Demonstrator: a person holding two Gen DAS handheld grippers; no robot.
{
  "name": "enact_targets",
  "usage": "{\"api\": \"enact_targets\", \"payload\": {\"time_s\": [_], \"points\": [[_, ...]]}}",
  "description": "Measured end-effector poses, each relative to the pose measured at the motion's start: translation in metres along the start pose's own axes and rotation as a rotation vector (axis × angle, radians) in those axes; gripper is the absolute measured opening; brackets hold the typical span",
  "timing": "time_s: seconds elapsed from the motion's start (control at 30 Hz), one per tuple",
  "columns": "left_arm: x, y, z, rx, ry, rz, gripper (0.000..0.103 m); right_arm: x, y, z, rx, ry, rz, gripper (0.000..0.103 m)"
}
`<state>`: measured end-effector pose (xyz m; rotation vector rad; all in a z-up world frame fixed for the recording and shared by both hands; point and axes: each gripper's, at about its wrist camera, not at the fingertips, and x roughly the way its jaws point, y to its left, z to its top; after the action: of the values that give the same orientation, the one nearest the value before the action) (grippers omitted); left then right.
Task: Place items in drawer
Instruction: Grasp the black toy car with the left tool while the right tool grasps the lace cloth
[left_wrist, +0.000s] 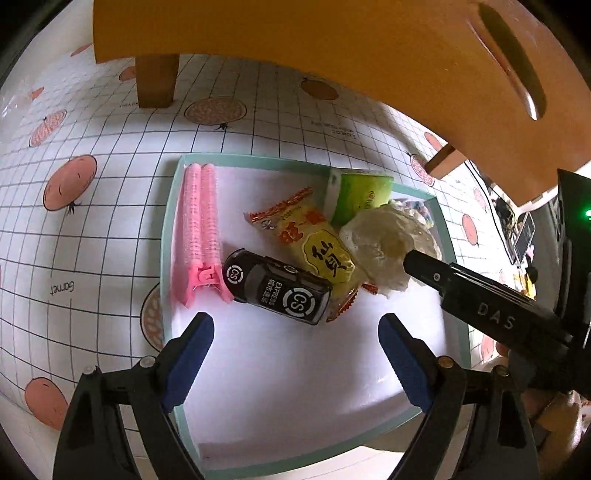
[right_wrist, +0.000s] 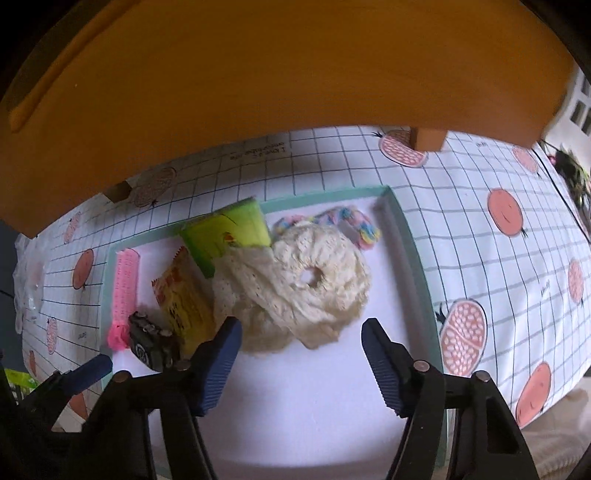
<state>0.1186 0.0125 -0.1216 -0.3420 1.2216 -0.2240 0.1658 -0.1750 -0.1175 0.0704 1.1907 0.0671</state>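
White tablecloth with a dark grid and pink pomegranate prints, spread under an orange wooden unit on short legs. On the cloth, a shallow tray with a teal rim and a white floor, holding all the loose items.

Left to right in the left wrist view:
- pink ribbed hair clip, lying along the left rim;
- black cylinder marked "CS EXPRESS", on its side, touching the clip's hinged end;
- yellow and red snack packet, partly under the cylinder;
- green packet, against the far rim;
- cream lace scrunchie, overlapping the snack packet;
- pastel multicoloured scrunchie, behind the cream one in the far right corner, clearer in the right wrist view.

Left gripper: low over the bare white floor just short of the cylinder, jaws wide apart, nothing between the blue pads.

Right gripper: over the near edge of the cream scrunchie, jaws apart, pads not pressing on it, nothing held.
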Motion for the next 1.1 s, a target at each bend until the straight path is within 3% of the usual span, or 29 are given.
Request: {"api": "enact_targets", "payload": {"time_s": [0.13,0.5,0.6,0.93,1.1], "points": [[-0.002,0.005,0.003,-0.020,-0.013,-0.002,0.091,0.007,0.004,0.008,-0.022,0.004,-0.014,0.067],[0.002,0.010,0.013,-0.094,-0.014,-0.016,0.091,0.025,0.009,0.009,-0.035,0.055,0.011,0.027],[0.005,0.011,0.015,-0.106,-0.011,-0.017,0.086,0.026,0.003,0.004,-0.011,0.066,0.039,0.020],[0.019,0.021,0.020,-0.219,0.020,-0.023,0.078,0.016,-0.012,-0.013,0.079,0.087,0.140,0.014],[0.022,0.016,0.022,-0.202,0.025,0.030,0.072,0.010,-0.018,-0.022,0.115,0.095,0.177,0.012]]}}
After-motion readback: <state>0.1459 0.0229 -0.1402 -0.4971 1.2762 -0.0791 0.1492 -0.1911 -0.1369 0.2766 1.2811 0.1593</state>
